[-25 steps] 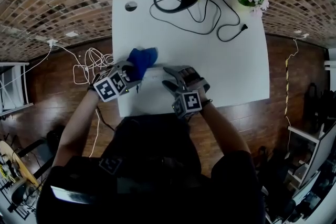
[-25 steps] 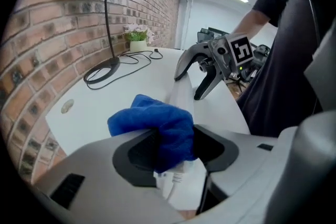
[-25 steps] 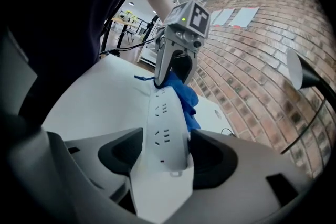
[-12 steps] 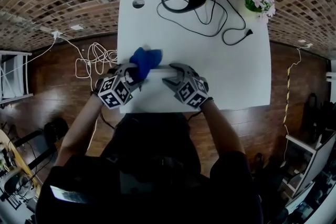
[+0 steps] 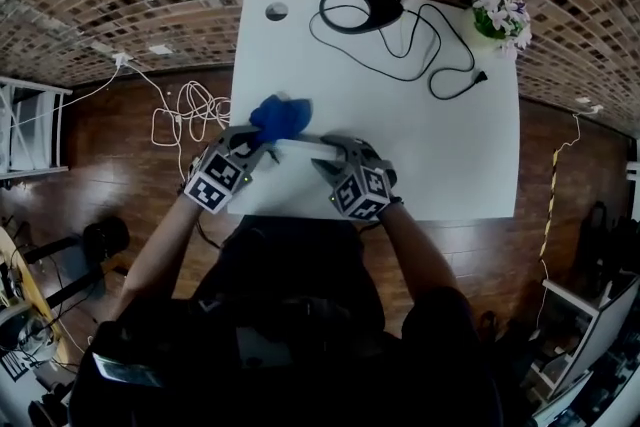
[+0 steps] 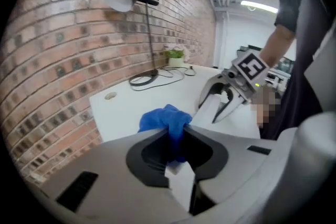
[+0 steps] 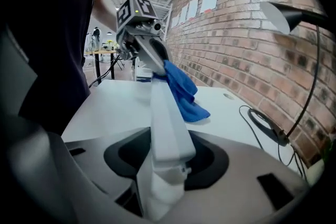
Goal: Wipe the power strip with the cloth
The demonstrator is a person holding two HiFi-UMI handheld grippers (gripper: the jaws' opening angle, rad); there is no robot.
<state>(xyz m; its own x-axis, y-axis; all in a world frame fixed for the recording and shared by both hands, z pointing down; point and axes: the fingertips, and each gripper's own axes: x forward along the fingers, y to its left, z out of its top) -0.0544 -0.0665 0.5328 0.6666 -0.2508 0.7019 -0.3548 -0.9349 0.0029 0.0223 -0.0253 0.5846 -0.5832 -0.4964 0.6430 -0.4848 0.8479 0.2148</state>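
The white power strip (image 5: 300, 144) spans the gap between my two grippers near the table's front edge. My left gripper (image 5: 262, 147) has just been closing and is shut on the blue cloth (image 5: 280, 117), which is bunched over the strip's left end. In the left gripper view the cloth (image 6: 167, 122) fills the jaw gap of the left gripper (image 6: 176, 136). My right gripper (image 5: 328, 155) has also just been closing and is shut on the strip's right end. In the right gripper view the strip (image 7: 164, 113) runs from the right gripper (image 7: 165, 149) up to the cloth (image 7: 182, 93).
On the white table (image 5: 450, 155), a desk lamp's ring base (image 5: 360, 10) sits at the back with its black cable (image 5: 440, 60) trailing right. A flower pot (image 5: 497, 3) stands at the back right corner. White cable coils (image 5: 185, 115) lie on the floor to the left.
Both grippers' jaws have closed: the left on the blue cloth, the right on the power strip's end. The left gripper has risen slightly and both have rolled.
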